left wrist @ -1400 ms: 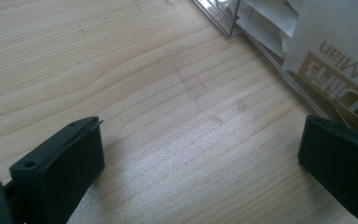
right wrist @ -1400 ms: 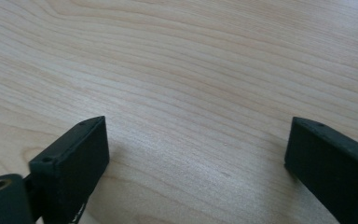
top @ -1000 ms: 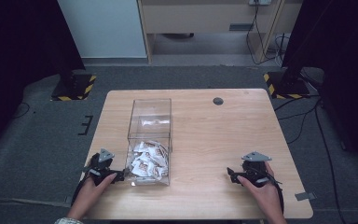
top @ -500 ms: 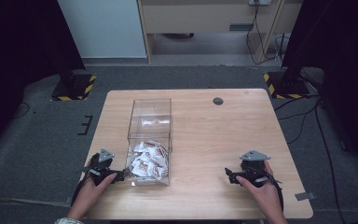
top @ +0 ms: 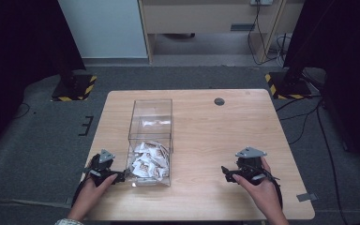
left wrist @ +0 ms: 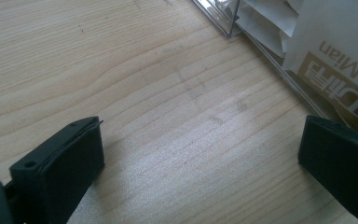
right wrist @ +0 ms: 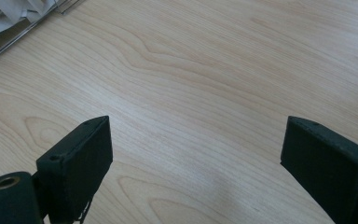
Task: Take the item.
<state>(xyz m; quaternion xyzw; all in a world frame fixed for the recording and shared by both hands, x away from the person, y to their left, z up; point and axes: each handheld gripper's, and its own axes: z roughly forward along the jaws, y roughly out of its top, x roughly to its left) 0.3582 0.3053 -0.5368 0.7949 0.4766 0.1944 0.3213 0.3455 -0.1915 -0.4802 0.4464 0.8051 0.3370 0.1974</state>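
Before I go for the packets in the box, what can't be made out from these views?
- Packet count: high view, they overlap in a heap and are too small.
- Packet print: left gripper view, cut off by the right edge and partly behind the box wall.
- Box contents: right gripper view, cut off at the top-left corner.

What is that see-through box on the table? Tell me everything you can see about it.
The clear plastic box is a tall, rectangular, open-topped container with transparent walls, standing upright on the wooden table, left of centre. Its long side runs away from the person. The near end holds a heap of small white sachets with brown printing; the far end looks nearly empty. The left gripper rests just beside its near-left corner, its fingers wide open, and the left gripper view shows the wall close to one finger; contact cannot be told.
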